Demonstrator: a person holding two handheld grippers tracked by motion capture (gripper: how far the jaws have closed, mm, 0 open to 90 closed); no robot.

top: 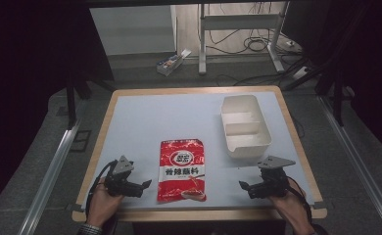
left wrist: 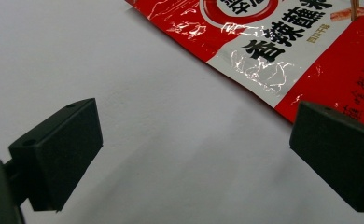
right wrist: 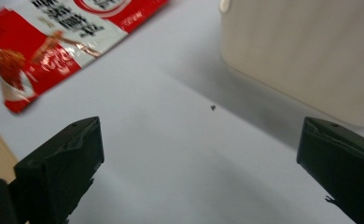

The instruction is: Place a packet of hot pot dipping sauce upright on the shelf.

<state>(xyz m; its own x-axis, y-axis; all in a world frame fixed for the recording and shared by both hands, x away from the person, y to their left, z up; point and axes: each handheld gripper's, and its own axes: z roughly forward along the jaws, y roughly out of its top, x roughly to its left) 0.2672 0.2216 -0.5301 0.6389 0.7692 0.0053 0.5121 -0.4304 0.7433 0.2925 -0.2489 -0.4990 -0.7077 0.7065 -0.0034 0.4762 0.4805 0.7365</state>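
In the high view, the red packet [top: 182,169] lies flat in the lower middle of the frame, on the grey table [top: 145,117]. The left gripper [top: 144,185] waits at the lower left and the right gripper [top: 243,185] at the lower right, both near the packet but apart from it. The white divided box [top: 245,125] stands at the upper right, empty.

The step in hand seems to be the first reach for the packet. To do it well, I think one gripper should come low to an edge of the packet, because it lies flat and gives little to pinch; one jaw must slide under the edge.

In the left gripper view, both jaws are spread wide over bare table, and the packet [left wrist: 283,51] fills the upper right. This view shows the shiny, wrinkled film and the printed letters, which the high view makes too small to read.

In the right gripper view, the jaws are also spread wide and hold nothing. The packet [right wrist: 54,42] is at the upper left, the box wall [right wrist: 306,51] at the upper right, and a small dark speck [right wrist: 213,108] lies on the table between them.
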